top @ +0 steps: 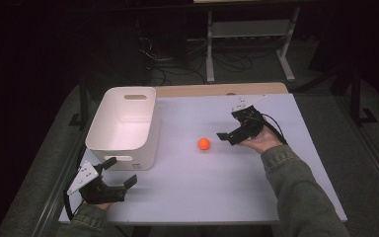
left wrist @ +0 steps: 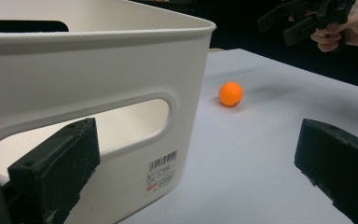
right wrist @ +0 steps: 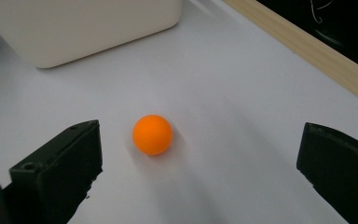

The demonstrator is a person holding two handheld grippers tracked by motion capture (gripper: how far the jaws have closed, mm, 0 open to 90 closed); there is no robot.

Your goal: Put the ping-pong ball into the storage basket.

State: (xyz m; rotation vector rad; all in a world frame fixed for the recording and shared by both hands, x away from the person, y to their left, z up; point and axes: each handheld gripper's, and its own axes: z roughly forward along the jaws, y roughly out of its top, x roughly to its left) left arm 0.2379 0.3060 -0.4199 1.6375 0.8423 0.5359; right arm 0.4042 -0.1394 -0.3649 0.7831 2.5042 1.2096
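overhead forward-down, gripper cameras low, sharing ball (top: 204,143)

bin (right wrist: 81,28) cut off at top edge, barcode label (left wrist: 162,170) text too small

The room is dark, with light falling mainly on the white-topped bench (top: 217,187), which has a pale wooden strip (top: 217,90) along its far edge. Grey floor (top: 370,163) surrounds it. Beyond the far edge stands a white metal shelf frame (top: 249,34), with tangled dark cables (top: 177,64) on the floor beside it.
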